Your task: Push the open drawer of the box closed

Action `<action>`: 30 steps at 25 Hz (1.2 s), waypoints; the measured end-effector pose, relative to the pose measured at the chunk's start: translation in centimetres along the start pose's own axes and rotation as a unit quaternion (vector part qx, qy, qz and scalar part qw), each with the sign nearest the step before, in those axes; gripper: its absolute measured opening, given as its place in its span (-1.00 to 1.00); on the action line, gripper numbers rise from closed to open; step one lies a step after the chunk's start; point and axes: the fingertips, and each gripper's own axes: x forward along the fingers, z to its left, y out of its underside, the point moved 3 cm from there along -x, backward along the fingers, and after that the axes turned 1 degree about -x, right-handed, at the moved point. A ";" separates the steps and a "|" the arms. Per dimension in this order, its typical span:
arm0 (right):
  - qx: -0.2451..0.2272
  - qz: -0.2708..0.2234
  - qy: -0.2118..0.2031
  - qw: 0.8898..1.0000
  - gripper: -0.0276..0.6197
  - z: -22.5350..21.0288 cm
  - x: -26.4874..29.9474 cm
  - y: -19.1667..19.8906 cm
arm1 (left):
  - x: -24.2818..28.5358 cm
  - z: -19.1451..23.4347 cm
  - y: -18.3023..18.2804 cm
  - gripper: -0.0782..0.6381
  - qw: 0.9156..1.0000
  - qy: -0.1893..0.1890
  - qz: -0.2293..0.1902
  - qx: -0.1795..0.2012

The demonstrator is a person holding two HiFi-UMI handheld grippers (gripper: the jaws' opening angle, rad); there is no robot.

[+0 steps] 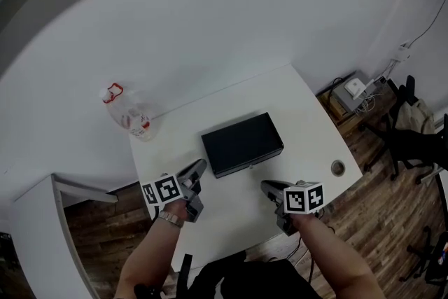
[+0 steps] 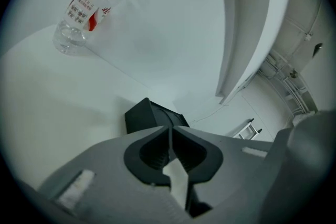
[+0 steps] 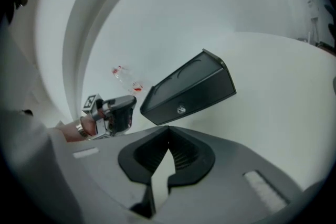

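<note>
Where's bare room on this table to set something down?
Bare: the table's right end between black box and cable hole, and the strip behind the box. Crowded: near side, by the left gripper and right gripper; plastic bottle at far-left corner.

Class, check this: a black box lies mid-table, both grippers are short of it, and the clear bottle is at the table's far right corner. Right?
No: the head view shows the clear bottle at the table's far left corner. The black box does lie mid-table, left gripper and right gripper short of it.
</note>
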 end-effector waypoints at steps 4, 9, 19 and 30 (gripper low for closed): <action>0.034 -0.053 -0.077 0.995 -0.90 1.9 -5.5 1.4 | -2.7 -3.7 3.7 -0.78 0.999 0.033 0.020 0.026; 0.054 -0.099 -0.147 0.983 -0.90 4.0 -13.4 4.1 | -6.1 -10.0 11.7 -0.78 0.995 0.069 0.053 0.054; 0.077 -0.126 -0.215 0.965 -0.90 5.8 -26.8 13.7 | -11.6 -22.8 30.8 -0.78 0.984 0.160 0.082 0.017; 0.051 -0.114 -0.266 0.956 -0.90 10.0 -33.1 20.3 | -16.5 -27.8 38.7 -0.78 0.983 0.176 0.058 0.000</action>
